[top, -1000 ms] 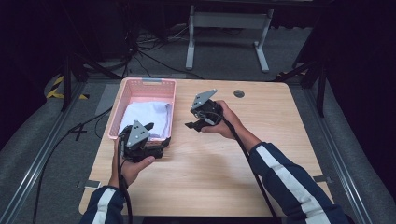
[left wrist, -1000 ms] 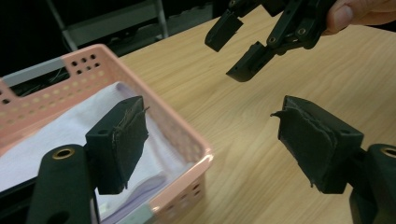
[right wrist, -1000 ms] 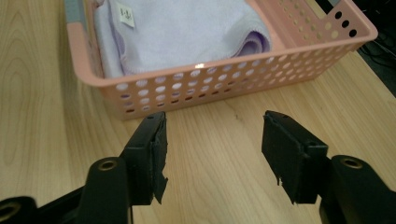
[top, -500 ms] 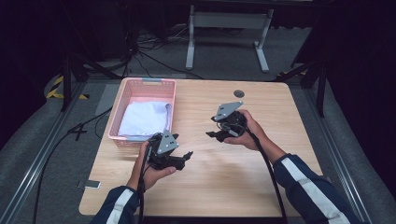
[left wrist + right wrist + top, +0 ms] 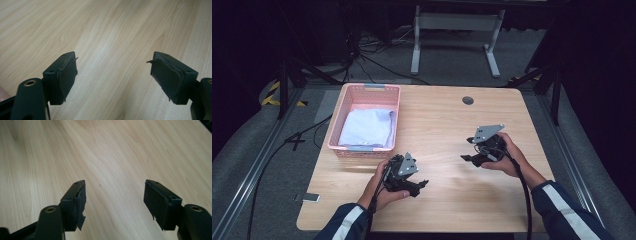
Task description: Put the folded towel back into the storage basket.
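Your fingers (image 5: 61, 80) on the left gripper (image 5: 112, 75) stand wide apart with nothing between them, and bare pale wood grain of the table (image 5: 112, 30) shows through the gap; their dark pads look frayed at the edges. The fingers (image 5: 75, 202) of your right gripper (image 5: 115, 197) are spread just as wide, also empty, over the same light wood. From the high view, your left gripper (image 5: 419, 186) sits near the table's front edge, at about 7 o'clock from the table's middle, its jaws pointing toward 3 o'clock, held in your left hand (image 5: 382, 187). Your right gripper (image 5: 468, 157) is at about 4 o'clock from the middle, jaws pointing toward 9 o'clock, gripped by your right hand (image 5: 507, 157), with a grey three-cornered plate on top and a black cable trailing back along your striped sleeve (image 5: 562, 205). The two grippers face each other across a stretch of open tabletop and are well apart. A pink basket (image 5: 346, 115) rests at the table's far left, at about 10 o'clock from the middle, and a folded pale blue cloth (image 5: 367, 127) lies flat inside it. Your left gripper is near the basket's front wall, at 5 o'clock from it, not touching it. A small dark round grommet (image 5: 468, 100) sits in the tabletop at about 1 o'clock from the middle.
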`<state>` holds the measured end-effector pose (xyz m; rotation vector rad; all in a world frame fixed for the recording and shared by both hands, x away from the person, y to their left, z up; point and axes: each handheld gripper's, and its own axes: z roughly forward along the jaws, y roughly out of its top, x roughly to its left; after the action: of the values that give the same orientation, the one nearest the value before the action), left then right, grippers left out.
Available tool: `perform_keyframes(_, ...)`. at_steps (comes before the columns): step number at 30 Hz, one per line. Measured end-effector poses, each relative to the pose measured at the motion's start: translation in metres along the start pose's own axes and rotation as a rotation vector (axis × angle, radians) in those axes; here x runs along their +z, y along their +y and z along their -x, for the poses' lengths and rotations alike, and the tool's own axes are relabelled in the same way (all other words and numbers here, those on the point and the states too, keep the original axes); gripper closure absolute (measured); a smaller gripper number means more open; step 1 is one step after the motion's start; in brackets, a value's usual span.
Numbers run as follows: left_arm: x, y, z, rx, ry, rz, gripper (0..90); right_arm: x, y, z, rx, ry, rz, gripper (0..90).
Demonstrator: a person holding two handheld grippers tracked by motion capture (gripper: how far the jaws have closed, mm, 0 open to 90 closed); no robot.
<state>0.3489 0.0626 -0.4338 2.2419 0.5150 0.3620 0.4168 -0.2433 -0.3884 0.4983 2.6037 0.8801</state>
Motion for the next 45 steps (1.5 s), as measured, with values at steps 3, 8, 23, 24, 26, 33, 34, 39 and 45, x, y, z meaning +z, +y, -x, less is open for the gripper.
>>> perform_keyframes(3,0.007,-0.004,0.003,0.003,-0.008,-0.025,20.8,-0.007,-0.024,-0.003,0.013,0.003,-0.014,33.3)
perform_keyframes(8,0.014,-0.008,0.005,0.008,-0.01,-0.055,21.6,-0.015,-0.047,-0.004,0.046,-0.003,-0.014,32.8)
perform_keyframes(23,0.038,-0.019,0.004,-0.02,-0.071,-0.076,19.6,-0.044,-0.14,-0.01,0.182,-0.017,-0.011,29.8)
perform_keyframes(24,0.039,-0.02,0.003,-0.03,-0.075,-0.073,18.7,-0.045,-0.146,-0.011,0.2,-0.02,-0.005,29.6)
perform_keyframes(26,0.04,-0.022,0.001,-0.05,-0.088,-0.067,16.4,-0.047,-0.156,-0.015,0.215,-0.027,0.0,28.8)
perform_keyframes(33,0.04,-0.022,0.0,-0.046,-0.095,-0.065,15.7,-0.053,-0.178,-0.018,0.305,-0.035,0.082,22.7)
perform_keyframes(34,0.041,-0.022,-0.001,-0.037,-0.096,-0.062,15.6,-0.052,-0.18,-0.018,0.304,-0.043,0.102,22.2)
perform_keyframes(39,0.041,-0.021,-0.001,-0.038,-0.104,-0.068,14.9,-0.052,-0.18,-0.019,0.306,-0.047,0.099,21.5)
perform_keyframes(45,0.041,-0.021,-0.002,-0.036,-0.104,-0.068,14.9,-0.051,-0.179,-0.018,0.302,-0.047,0.098,19.5)
